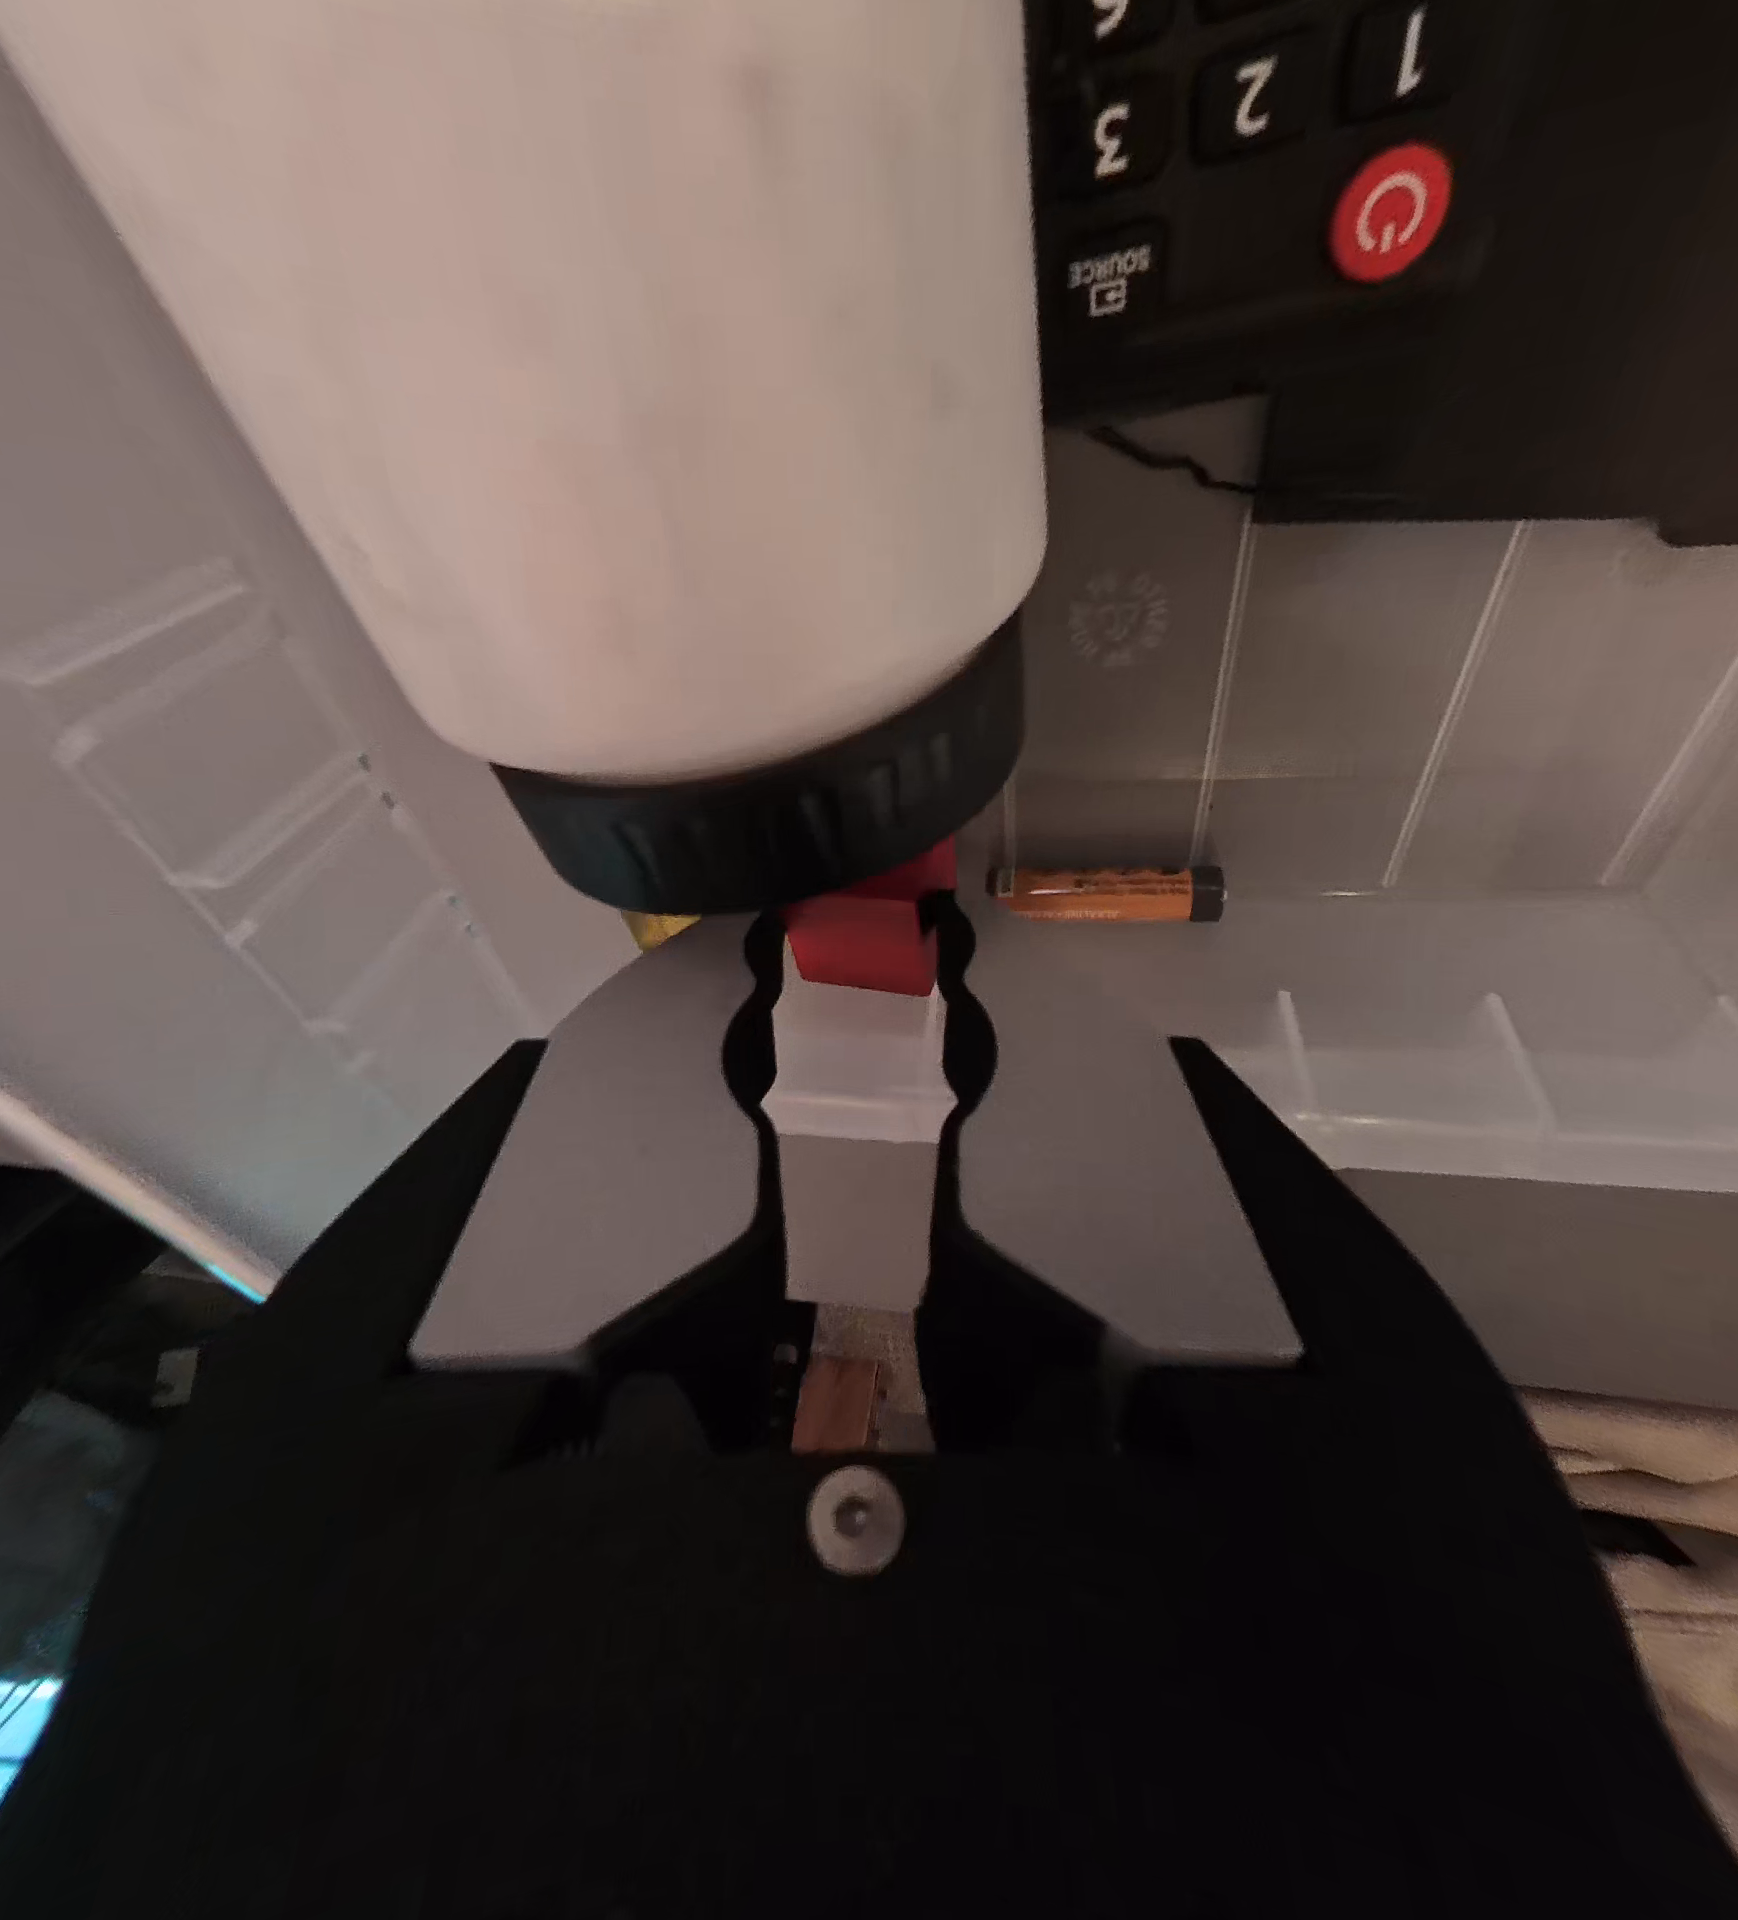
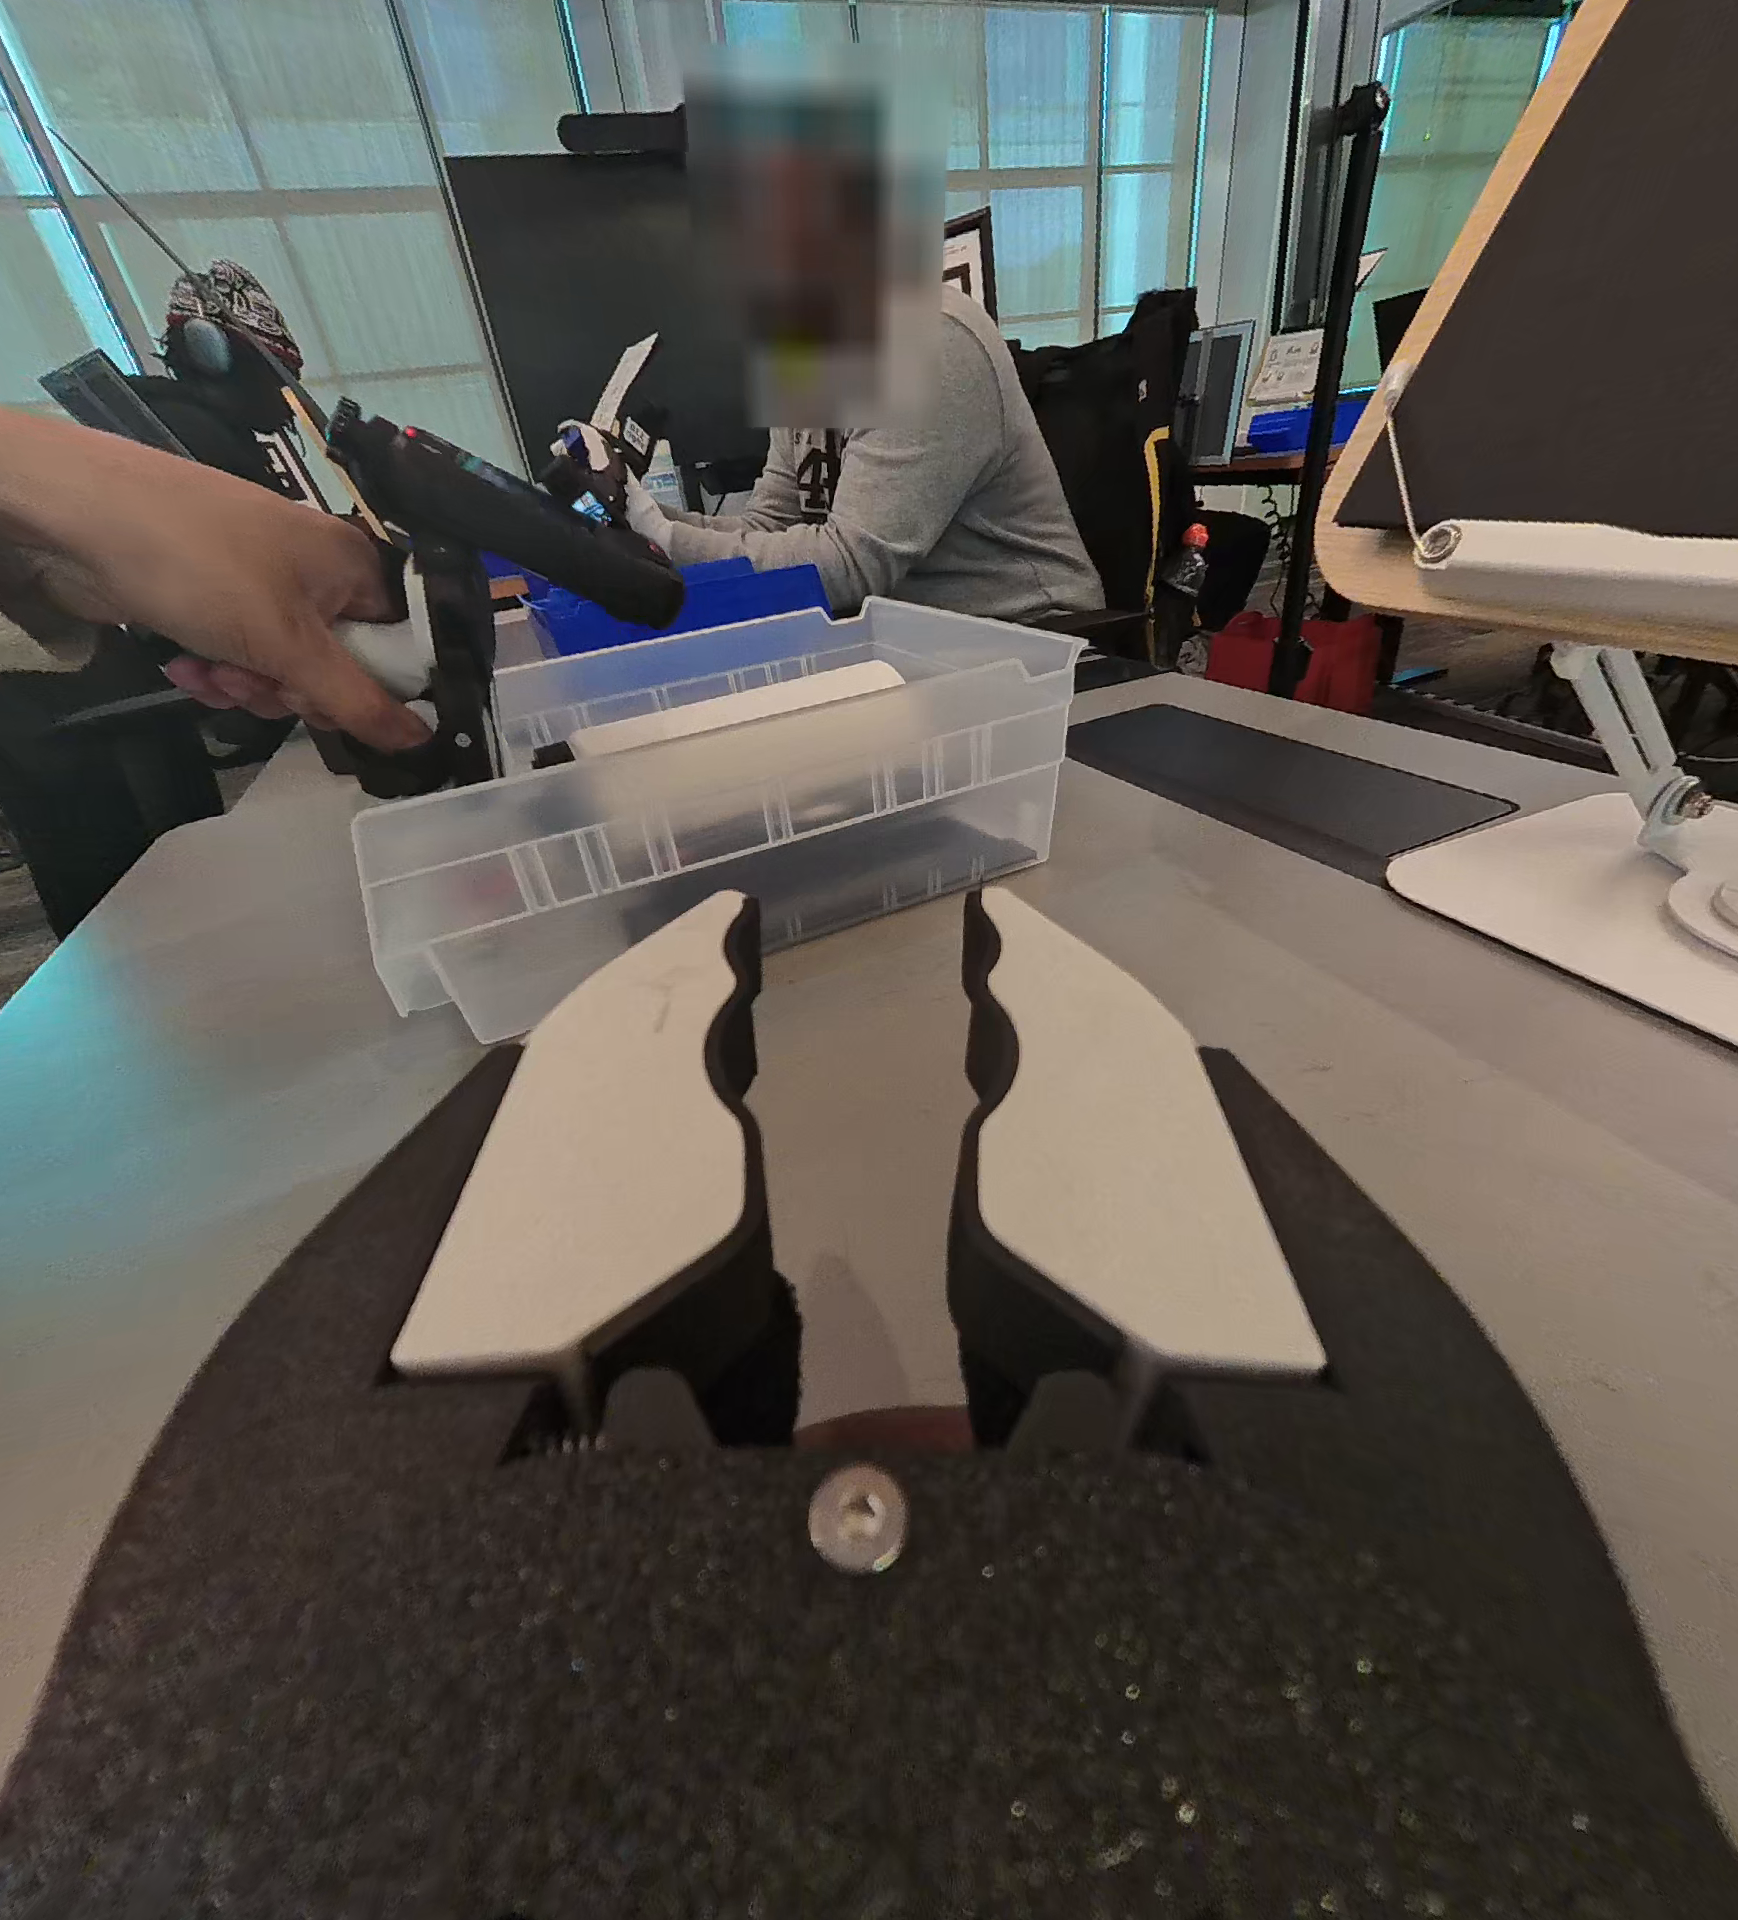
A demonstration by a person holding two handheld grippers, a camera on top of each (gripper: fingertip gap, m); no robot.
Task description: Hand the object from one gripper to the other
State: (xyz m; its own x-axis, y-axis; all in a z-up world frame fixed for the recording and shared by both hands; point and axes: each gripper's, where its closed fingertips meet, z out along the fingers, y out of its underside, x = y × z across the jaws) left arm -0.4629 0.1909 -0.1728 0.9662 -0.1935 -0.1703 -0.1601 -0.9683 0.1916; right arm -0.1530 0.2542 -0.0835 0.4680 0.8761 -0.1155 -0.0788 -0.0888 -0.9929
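While left claw clenches bottle's red trigger in bin, right claw gapes.

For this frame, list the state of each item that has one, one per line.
Left gripper: reaching into the bin, fingers either side of the bottle's red part; whether they grip it is unclear.
Right gripper: open, empty, above the table outside the bin.
White bottle: lying in the bin, black cap on.
Clear bin: on the table, uncovered.
Battery: loose, lying on the bin floor.
Remote: in the bin, untouched.
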